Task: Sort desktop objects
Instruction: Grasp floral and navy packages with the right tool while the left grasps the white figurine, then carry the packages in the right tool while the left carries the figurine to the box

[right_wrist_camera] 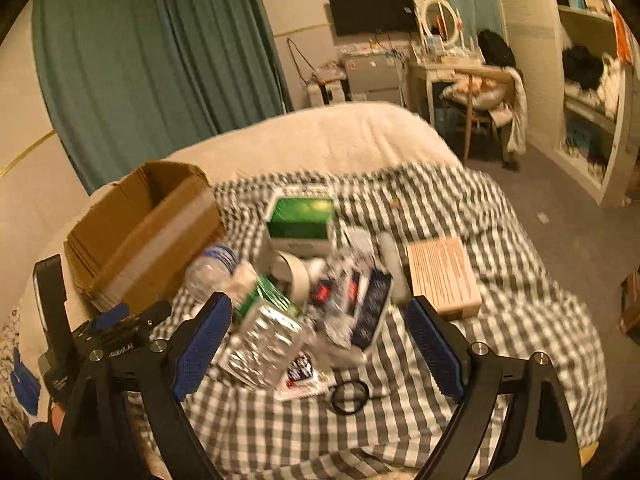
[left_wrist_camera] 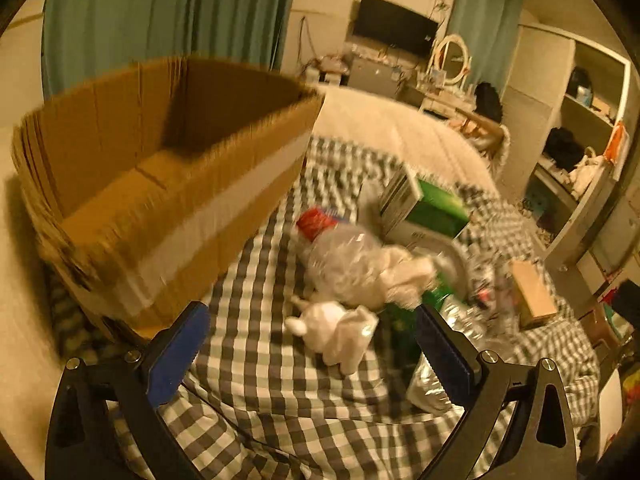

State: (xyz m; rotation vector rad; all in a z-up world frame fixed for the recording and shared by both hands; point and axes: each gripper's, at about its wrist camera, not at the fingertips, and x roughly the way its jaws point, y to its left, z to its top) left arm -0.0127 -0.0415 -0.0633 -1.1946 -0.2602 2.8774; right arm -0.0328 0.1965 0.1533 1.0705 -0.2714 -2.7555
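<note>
A heap of small things lies on a checked cloth (left_wrist_camera: pixel 260 360) over a bed. In the left wrist view I see a clear plastic bottle (left_wrist_camera: pixel 340 256) with a red label, crumpled white tissue (left_wrist_camera: pixel 336 328), a green and white box (left_wrist_camera: pixel 424 208) and a silver foil packet (left_wrist_camera: pixel 432 384). My left gripper (left_wrist_camera: pixel 310 320) hangs open just before the tissue, holding nothing. My right gripper (right_wrist_camera: pixel 318 310) is open above the foil packet (right_wrist_camera: pixel 264 344) and dark sachets (right_wrist_camera: pixel 372 308), also holding nothing. A tape roll (right_wrist_camera: pixel 292 272) and a black ring (right_wrist_camera: pixel 350 396) lie there too.
An open, empty cardboard box (left_wrist_camera: pixel 160 184) stands at the left of the heap, also seen from the right wrist (right_wrist_camera: pixel 144 236). A flat tan box (right_wrist_camera: pixel 442 276) lies at the right. The bed's edge drops to the floor (right_wrist_camera: pixel 560 208) on the right. Curtains, desk and shelves stand behind.
</note>
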